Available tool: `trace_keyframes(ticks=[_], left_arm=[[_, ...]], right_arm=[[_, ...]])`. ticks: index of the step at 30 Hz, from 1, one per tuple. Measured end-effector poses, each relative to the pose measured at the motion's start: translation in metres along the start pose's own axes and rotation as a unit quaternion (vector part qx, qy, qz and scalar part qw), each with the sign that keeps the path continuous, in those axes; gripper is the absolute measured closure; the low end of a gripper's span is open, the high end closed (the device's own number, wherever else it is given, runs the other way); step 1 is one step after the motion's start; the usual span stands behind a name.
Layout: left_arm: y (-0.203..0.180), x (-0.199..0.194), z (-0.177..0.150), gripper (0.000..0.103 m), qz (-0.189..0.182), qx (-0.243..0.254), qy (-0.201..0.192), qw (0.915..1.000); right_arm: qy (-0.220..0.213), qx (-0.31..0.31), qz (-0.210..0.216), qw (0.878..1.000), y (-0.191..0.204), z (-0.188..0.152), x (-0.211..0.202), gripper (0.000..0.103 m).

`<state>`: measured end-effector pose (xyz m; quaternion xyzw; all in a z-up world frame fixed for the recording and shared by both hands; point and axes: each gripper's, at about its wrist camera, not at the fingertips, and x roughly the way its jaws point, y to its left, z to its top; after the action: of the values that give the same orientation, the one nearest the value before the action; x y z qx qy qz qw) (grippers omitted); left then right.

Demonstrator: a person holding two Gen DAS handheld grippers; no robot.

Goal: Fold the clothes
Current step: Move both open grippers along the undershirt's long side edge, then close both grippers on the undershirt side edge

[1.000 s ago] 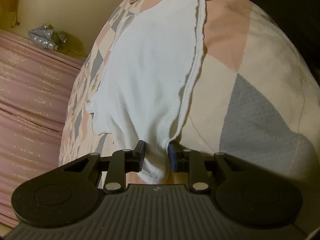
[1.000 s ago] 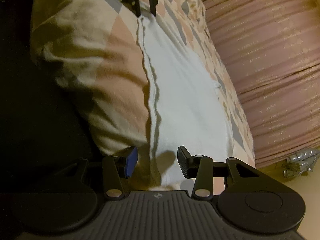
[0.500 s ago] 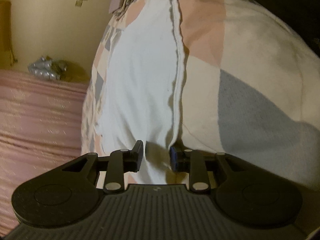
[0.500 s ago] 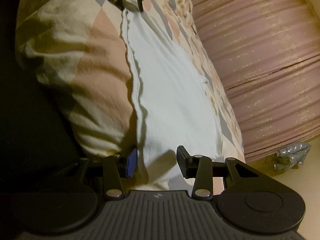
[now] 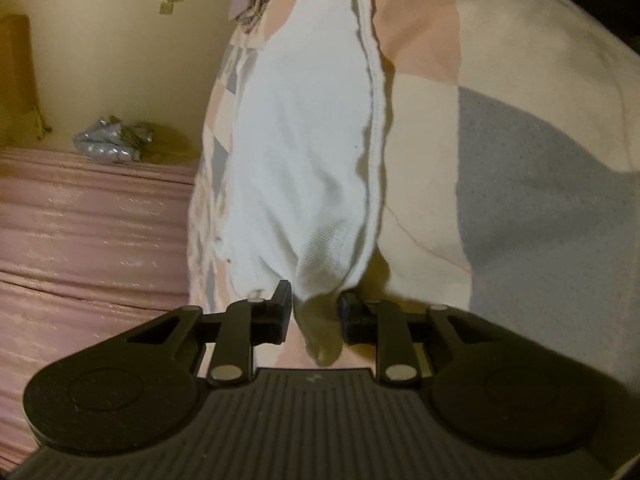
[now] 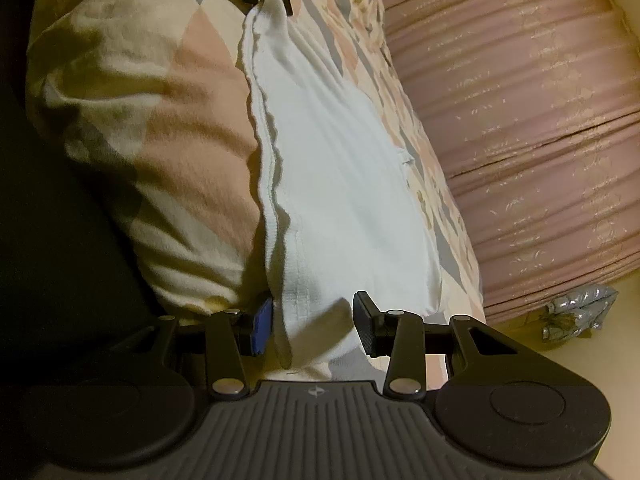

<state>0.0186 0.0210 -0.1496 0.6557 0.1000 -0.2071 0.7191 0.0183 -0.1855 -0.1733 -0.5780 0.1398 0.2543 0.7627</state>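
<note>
Room: yellow wall, pink pleated cloth, silver bundle at its edge.
Bed: quilt in pink, cream and grey patches.
Garment: white, lying along the quilt, hemmed edge toward the dark side.
Left tongs: partly open, one garment corner bunched between the fingers; grip cannot be told.
Right tongs: partly open, straddling the opposite corner; blue pad against the hem, other finger apart.

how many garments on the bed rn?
1: a white garment on the patchwork quilt, left gripper and right gripper at opposite ends. Others may be out of view.
</note>
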Motion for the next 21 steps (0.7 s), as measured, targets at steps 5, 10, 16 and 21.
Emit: trace_keyframes(ticks=[5,10,16,21], left_arm=[[-0.004,0.002,0.001,0.076,0.005,0.014,-0.016,0.9998],[-0.002,0.006,-0.001,0.09,-0.012,0.011,-0.015,0.9998],[0.011,-0.001,-0.005,0.098,-0.024,-0.034,-0.005,0.9991],[0.037,-0.021,-0.005,0.099,0.004,-0.076,-0.013,0.997]], right_arm=[[0.002,-0.003,0.0,1.0,0.0,-0.003,-0.003,0.064],[-0.001,-0.005,0.001,1.0,0.002,0.0,-0.003,0.072],[0.006,0.02,0.007,1.0,-0.006,0.0,-0.004,0.102],[-0.004,0.055,-0.008,0.998,-0.028,0.003,-0.018,0.102]])
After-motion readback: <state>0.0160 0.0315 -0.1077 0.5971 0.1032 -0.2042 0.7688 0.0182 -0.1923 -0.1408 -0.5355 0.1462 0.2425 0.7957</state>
